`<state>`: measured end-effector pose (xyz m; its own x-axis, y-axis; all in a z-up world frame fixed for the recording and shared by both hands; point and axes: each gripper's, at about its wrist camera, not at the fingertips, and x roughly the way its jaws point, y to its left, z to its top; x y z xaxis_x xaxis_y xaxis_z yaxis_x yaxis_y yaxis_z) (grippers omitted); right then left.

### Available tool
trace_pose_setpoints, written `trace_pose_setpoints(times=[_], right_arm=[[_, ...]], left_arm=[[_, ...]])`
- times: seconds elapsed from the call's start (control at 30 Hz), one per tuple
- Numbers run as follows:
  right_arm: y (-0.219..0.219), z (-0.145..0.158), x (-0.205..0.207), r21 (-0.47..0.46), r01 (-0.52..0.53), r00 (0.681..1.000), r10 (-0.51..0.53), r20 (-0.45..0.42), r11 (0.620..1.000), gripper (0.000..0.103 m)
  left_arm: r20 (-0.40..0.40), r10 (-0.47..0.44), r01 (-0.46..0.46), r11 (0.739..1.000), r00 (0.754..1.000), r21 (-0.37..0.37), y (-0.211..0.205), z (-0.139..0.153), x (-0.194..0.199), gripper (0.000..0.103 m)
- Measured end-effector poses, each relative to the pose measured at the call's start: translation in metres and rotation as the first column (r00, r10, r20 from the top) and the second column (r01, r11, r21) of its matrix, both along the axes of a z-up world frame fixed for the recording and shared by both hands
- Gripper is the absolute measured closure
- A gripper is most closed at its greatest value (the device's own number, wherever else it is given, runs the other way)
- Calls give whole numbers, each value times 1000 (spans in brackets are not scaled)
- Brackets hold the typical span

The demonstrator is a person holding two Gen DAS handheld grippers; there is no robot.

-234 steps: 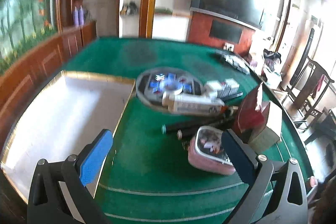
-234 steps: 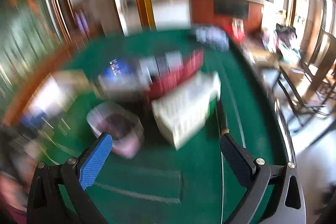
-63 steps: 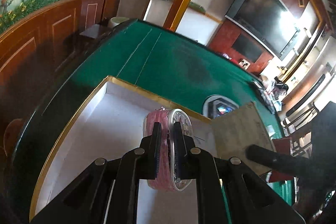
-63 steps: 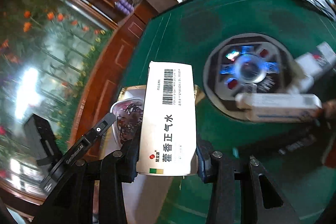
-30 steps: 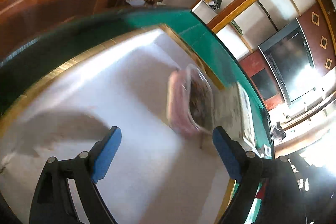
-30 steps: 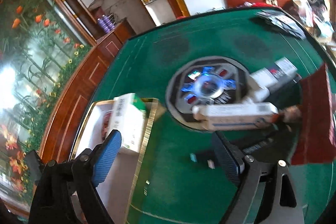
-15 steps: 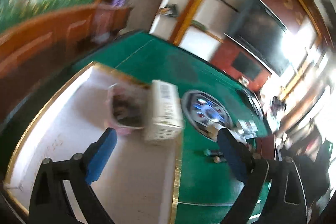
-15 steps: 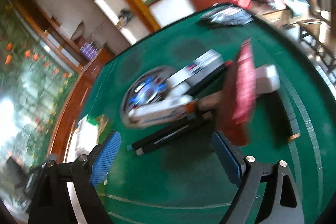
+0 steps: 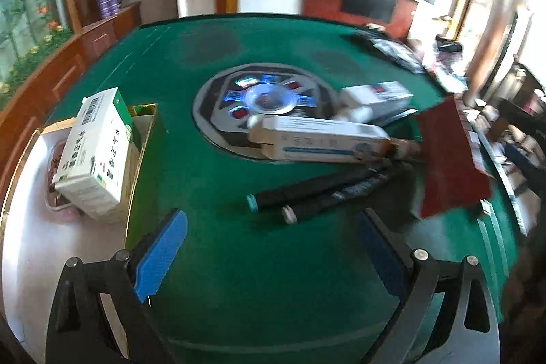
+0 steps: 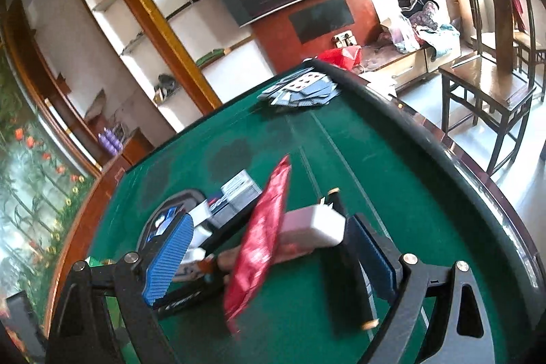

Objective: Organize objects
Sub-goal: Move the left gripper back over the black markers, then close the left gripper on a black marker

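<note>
From the left wrist view, you are holding the left hand-held gripper (image 9: 271,256) with its jaws spread wide and nothing between them, over the green desk (image 9: 239,278); they have just been opening further. At the desk's left edge, the white tray (image 9: 37,261) is carrying the white-and-green medicine box (image 9: 95,156), which is leaning tilted against the tray's gold rim and over the pink tin (image 9: 56,179) behind it. Near the desk's centre, the round console (image 9: 225,111) is lying partly under a long white carton (image 9: 320,140), with a second white carton (image 9: 375,99) just beyond it. Two black tubes (image 9: 324,190) are lying side by side in front of the long carton, and a red packet (image 9: 450,159) is standing toward the right edge.

From the right wrist view, you are holding the right hand-held gripper (image 10: 273,258) wide as well, its blue pads apart on either side of the red packet (image 10: 261,237) and not pressing on it. A white block (image 10: 312,226) is lying just behind the packet, touching it. Playing cards (image 10: 300,89) are lying scattered at the far edge of the desk (image 10: 409,193), and a wooden chair (image 10: 488,81) is standing off to the right.
</note>
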<state>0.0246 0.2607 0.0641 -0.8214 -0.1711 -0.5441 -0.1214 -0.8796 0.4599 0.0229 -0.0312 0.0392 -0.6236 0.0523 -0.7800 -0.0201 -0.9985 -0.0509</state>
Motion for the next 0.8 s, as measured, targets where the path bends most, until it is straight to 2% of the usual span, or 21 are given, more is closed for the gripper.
trace_pose_setpoints(times=[0.07,0.13,0.23,0.3,0.37,0.47,0.53,0.57,0.63,0.7,0.8], right_arm=[[8,-8,-2,2,23,999,-23,31,1000,8],[17,-12,-4,-76,10,999,-7,34,997,7],[20,-12,-3,-94,3,999,0,32,996,7],[19,-12,-3,-115,-18,999,22,29,993,7],[16,-12,-3,-119,-39,999,43,32,992,7],[9,-15,-3,-126,-78,996,84,40,989,7],[5,-17,-1,-127,-94,994,101,44,987,7],[3,-18,-1,-129,-103,993,110,48,986,7],[3,-20,0,-141,-110,992,119,52,984,7],[5,-22,-1,-161,-111,991,122,58,981,7],[8,-27,-3,-192,-112,989,128,73,975,6]], left_arm=[[-1,45,-45,999,999,2,-6,-4,-13,5],[-10,95,-95,995,995,0,-12,-9,-26,5],[48,82,-82,997,995,4,-11,-23,-39,6],[75,26,-27,1000,997,8,0,-28,-36,8],[120,-76,62,991,990,119,13,-31,-27,10],[146,-197,171,970,970,173,34,-29,-7,13],[156,-271,231,944,950,234,41,-27,4,27],[146,-283,243,940,948,241,41,-25,7,33],[113,-233,213,963,966,165,39,-20,8,36],[99,-163,157,985,982,64,35,-19,2,43],[115,-138,128,988,984,85,32,-24,-9,44]])
